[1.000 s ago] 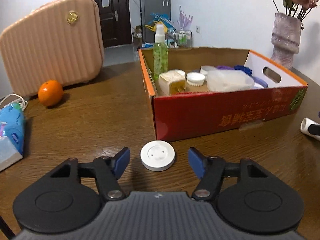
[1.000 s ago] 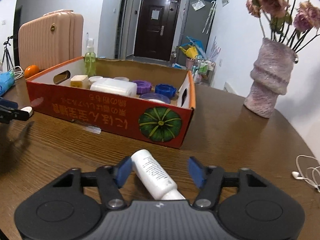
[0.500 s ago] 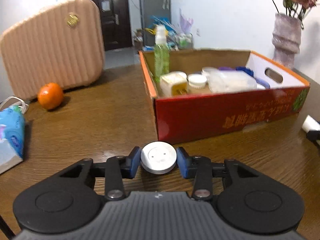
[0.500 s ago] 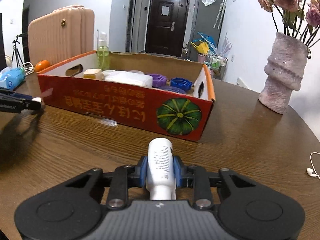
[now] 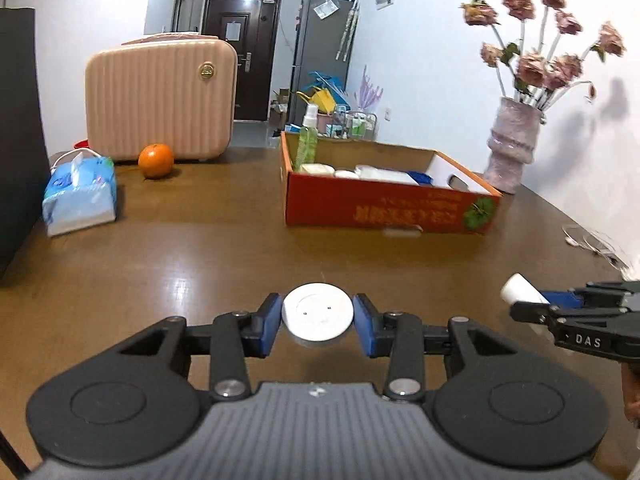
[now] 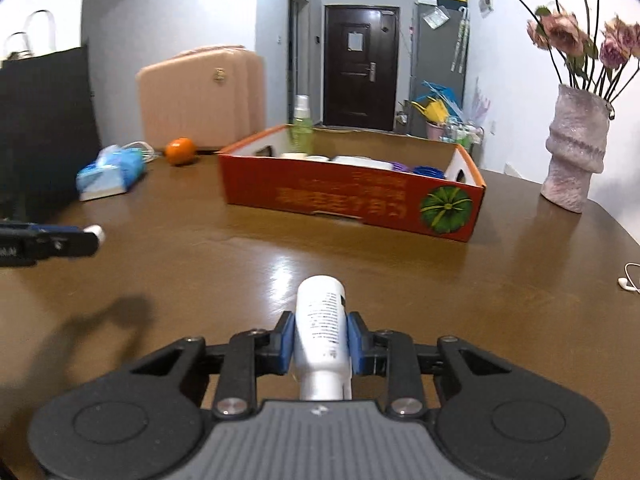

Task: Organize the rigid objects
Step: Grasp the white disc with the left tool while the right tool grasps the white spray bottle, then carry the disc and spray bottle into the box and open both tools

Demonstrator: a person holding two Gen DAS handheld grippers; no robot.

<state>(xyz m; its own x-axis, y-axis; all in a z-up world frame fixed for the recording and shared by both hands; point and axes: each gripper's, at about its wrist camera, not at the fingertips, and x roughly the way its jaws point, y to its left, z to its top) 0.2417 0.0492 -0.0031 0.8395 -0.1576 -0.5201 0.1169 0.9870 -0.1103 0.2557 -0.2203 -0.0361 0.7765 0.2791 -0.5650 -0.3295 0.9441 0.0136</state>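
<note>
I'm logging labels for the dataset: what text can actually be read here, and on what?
"DAS": white letters on the right gripper body, seen from the left wrist view.
Orange print on the red cardboard box: upside down, too blurred to read.
Black print on the white bottle: too small to read.

Both grippers up off the table, level, side by side. Left gripper point(image 5: 318, 317) clamped on white disc point(image 5: 318, 312); right gripper point(image 6: 321, 343) clamped on white bottle point(image 6: 321, 328).
</note>
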